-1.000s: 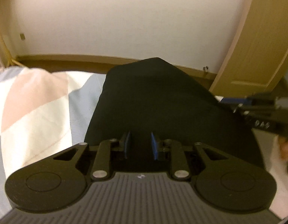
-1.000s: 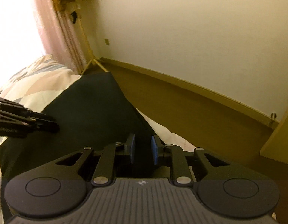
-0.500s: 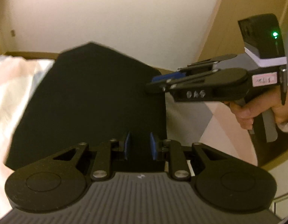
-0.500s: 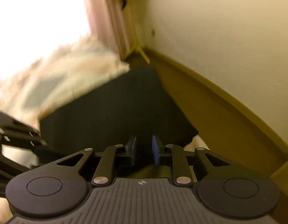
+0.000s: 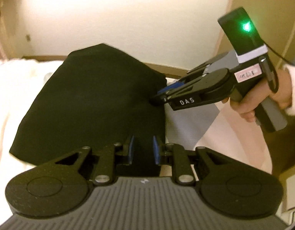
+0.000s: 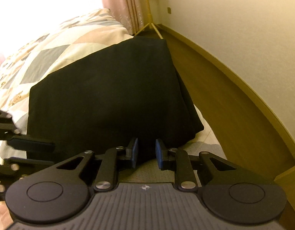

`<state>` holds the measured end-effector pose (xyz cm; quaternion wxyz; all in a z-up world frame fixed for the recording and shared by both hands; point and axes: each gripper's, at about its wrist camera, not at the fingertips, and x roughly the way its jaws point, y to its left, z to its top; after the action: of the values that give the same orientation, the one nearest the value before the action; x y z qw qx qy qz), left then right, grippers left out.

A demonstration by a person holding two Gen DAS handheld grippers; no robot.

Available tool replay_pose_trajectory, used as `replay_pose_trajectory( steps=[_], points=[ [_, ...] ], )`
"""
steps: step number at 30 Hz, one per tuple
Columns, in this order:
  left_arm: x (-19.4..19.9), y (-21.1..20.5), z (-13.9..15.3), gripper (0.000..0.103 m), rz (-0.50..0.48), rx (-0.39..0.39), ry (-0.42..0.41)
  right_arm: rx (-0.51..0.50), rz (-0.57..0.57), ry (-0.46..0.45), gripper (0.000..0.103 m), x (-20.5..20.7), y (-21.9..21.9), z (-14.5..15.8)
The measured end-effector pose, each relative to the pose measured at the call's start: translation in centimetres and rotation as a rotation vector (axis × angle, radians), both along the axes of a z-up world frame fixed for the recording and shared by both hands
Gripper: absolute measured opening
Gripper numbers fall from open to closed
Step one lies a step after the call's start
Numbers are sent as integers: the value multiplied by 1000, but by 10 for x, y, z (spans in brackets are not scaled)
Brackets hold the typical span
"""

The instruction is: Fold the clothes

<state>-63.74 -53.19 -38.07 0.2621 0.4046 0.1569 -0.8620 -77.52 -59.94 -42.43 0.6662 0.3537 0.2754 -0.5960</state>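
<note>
Black garment [image 5: 93, 99] lies folded on the patterned quilt [image 6: 42, 49], its far side close to the bed's edge above the floor [image 6: 214, 88]. My left gripper [image 5: 142, 151] and right gripper [image 6: 145, 152] each stand part-open with a near hem between the pads; whether either grips, I cannot tell. An uneven pull could skew the stacked layers or drag them off the edge.
</note>
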Motion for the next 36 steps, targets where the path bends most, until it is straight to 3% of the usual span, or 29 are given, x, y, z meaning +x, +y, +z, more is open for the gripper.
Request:
replay_pose_trajectory(
  steps=[5,9,12,15,16,17,20,25,27,29,36],
  points=[
    [0,-7,-23,17,78,64,0,-3,5,2,23,-4,-6,-10],
    [1,-11,-14,14,125,111,-5,13,-8,-18,25,-14,-7,-5],
    [7,-6,12,16,142,122,-28,-33,-34,-58,27,-17,1,18],
    [19,-2,34,38,204,120,-39,-75,-76,-110,40,-17,6,45],
    [24,-1,40,46,229,121,-36,-87,-92,-122,49,-17,9,51],
    [29,1,46,51,256,119,-35,-102,-110,-135,58,-17,14,57],
    [42,5,47,61,336,103,-53,-126,-158,-193,71,-12,24,62],
    [52,4,29,71,411,124,-121,-63,-224,-248,79,-1,66,50],
    [56,5,24,78,429,119,-151,-25,-254,-251,83,4,73,46],
    [60,6,22,90,450,112,-177,-11,-279,-245,90,3,113,56],
    [81,15,19,94,488,127,-191,-28,-357,-190,100,17,164,74]
  ],
)
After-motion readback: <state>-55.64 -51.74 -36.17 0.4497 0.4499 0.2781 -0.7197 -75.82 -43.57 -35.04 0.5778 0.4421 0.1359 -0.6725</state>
